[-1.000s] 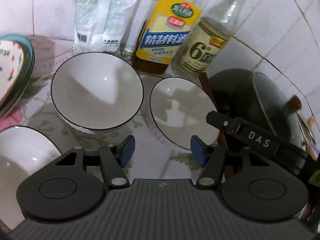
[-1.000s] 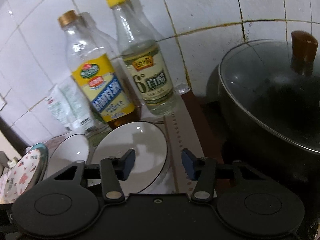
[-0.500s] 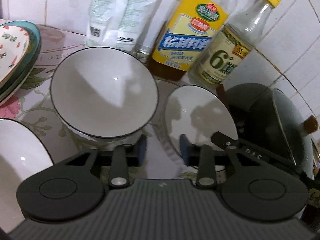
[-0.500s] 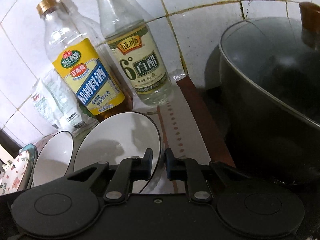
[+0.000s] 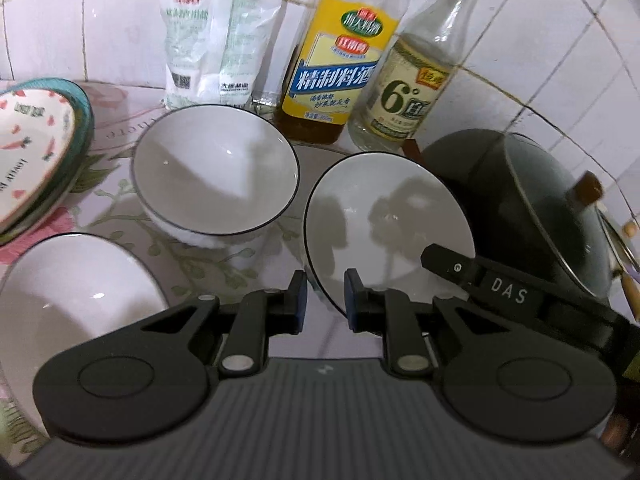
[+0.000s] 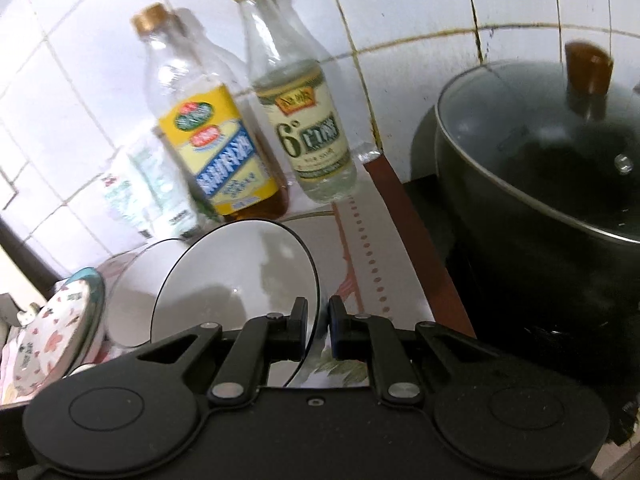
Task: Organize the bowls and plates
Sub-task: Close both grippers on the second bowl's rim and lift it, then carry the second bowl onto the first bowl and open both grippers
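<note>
Right wrist view: right tongs [image 6: 318,326] pinch the tilted white black-rimmed ceramic bowl [image 6: 236,280] at its near rim, while left tongs [image 5: 325,300], narrowed, straddle its slippery, breakable edge.

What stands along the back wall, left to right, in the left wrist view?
White packets → yellow-label bottle → yellow-cap vinegar bottle → dark lidded pot.
</note>
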`<state>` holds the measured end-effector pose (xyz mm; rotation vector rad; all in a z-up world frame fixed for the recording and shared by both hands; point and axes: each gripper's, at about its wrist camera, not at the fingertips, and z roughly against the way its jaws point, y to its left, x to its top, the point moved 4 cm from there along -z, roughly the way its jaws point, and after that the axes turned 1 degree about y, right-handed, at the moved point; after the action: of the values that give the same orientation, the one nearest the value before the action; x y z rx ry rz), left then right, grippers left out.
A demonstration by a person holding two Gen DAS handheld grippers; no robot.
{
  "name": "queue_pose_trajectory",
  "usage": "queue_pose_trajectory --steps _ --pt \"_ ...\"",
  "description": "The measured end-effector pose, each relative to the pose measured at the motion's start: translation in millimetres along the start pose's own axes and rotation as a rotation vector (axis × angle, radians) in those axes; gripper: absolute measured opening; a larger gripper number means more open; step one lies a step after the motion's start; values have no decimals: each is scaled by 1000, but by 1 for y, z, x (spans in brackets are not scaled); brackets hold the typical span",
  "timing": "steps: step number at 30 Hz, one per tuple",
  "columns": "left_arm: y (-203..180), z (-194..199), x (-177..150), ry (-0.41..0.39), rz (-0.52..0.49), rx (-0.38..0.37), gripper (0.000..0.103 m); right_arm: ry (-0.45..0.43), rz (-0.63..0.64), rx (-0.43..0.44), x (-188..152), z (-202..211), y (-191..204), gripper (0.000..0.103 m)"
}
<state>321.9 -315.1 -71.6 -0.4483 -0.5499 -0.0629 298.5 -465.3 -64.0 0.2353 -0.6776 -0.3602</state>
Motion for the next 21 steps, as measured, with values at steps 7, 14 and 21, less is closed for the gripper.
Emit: queue_pose_trajectory --steps 7,14,21 --pt "0 59 -3 -10 -33 -31 18 -36 43 32 -8 48 27 14" --pt "36 112 -11 -74 -78 -53 18 -59 100 85 -18 86 69 15" --pt "74 151 -20 -94 -105 -37 18 -24 166 126 -30 102 112 15"
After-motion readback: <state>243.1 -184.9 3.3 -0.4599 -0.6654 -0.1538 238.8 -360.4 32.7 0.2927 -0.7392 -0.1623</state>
